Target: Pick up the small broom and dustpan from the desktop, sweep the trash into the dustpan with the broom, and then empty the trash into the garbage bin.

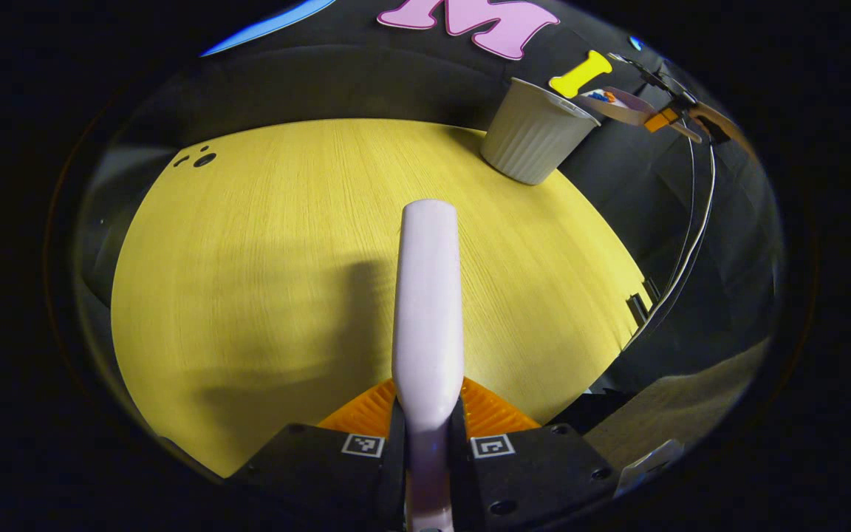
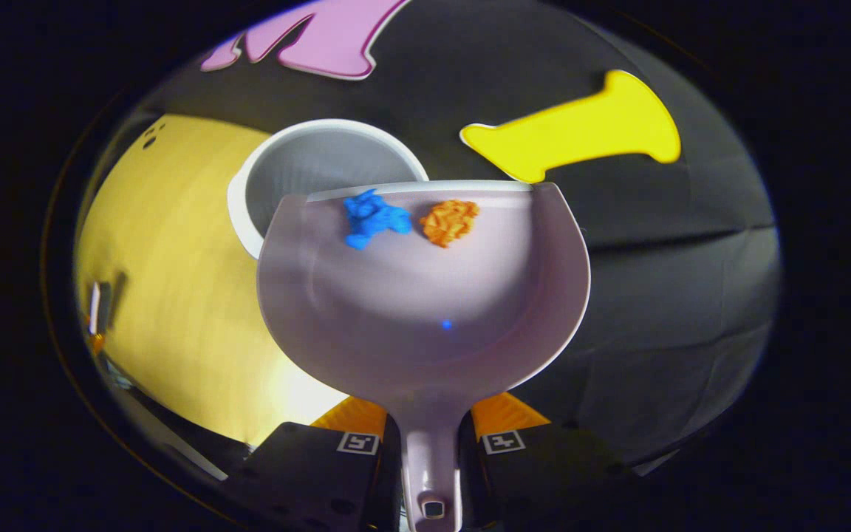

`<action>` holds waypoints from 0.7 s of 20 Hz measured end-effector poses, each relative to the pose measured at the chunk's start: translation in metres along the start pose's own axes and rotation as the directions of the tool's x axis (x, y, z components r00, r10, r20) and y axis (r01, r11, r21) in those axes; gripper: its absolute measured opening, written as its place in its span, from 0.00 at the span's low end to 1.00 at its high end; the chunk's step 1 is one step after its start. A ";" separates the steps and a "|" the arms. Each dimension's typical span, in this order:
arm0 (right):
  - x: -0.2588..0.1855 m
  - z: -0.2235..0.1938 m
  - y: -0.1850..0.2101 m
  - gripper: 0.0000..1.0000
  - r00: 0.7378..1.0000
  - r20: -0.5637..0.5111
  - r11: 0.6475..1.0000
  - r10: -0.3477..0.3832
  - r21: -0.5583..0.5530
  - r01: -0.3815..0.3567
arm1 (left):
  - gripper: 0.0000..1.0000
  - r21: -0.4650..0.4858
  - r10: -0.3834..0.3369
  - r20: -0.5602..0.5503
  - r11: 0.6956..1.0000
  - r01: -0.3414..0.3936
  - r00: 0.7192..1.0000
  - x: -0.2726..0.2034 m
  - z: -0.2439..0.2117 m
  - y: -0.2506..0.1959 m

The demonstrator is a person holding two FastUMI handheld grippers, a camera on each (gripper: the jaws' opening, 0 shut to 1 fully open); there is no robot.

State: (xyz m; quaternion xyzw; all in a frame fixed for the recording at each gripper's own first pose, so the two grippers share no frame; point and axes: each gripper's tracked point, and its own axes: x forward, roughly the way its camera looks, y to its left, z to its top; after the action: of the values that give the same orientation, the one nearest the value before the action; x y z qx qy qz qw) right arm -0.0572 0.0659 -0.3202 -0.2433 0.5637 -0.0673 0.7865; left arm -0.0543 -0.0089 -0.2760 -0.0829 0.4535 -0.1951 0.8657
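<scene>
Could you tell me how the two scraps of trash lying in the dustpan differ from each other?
The blue scrap is blue and lies toward the bin side; the orange scrap is orange and sits to its right. The blue scrap looks slightly larger with spiky lobes; the orange scrap is rounder and more compact. Both are crumpled and rest near the dustpan's front lip, above the garbage bin.

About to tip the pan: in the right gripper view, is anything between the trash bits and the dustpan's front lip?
No. In the right gripper view the blue scrap and orange scrap sit by the dustpan lip, bare pan between, garbage bin beyond.
</scene>
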 end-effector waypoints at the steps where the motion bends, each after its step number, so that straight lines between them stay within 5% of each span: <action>1: 0.000 0.003 -0.004 0.36 1.000 -0.021 0.999 -0.020 -0.046 0.019 | 0.28 -0.006 0.000 -0.002 1.000 0.000 1.000 0.000 0.000 0.001; 5: -0.015 0.010 -0.021 0.36 0.992 -0.095 0.980 -0.081 -0.190 0.062 | 0.28 -0.033 0.001 0.003 0.999 -0.001 1.000 0.001 0.001 0.004; 9: -0.012 0.021 -0.018 0.36 0.993 -0.088 0.977 -0.078 -0.204 0.059 | 0.28 -0.062 0.011 0.001 0.998 -0.011 1.000 0.000 -0.003 0.005; 12: -0.007 0.040 -0.025 0.36 0.989 -0.047 0.919 -0.140 -0.377 0.113 | 0.28 -0.060 0.022 -0.005 0.998 -0.022 1.000 0.002 -0.004 0.005; 14: -0.007 0.044 -0.019 0.36 0.988 -0.059 0.930 -0.145 -0.348 0.116 | 0.28 -0.062 0.034 -0.006 0.997 -0.034 0.999 0.002 -0.003 0.005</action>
State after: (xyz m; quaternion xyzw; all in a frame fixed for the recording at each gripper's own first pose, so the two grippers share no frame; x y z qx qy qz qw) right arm -0.0161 0.0651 -0.2947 -0.4107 0.5818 -0.0299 0.7014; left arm -0.0545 -0.0056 -0.2812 -0.1016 0.4630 -0.1663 0.8647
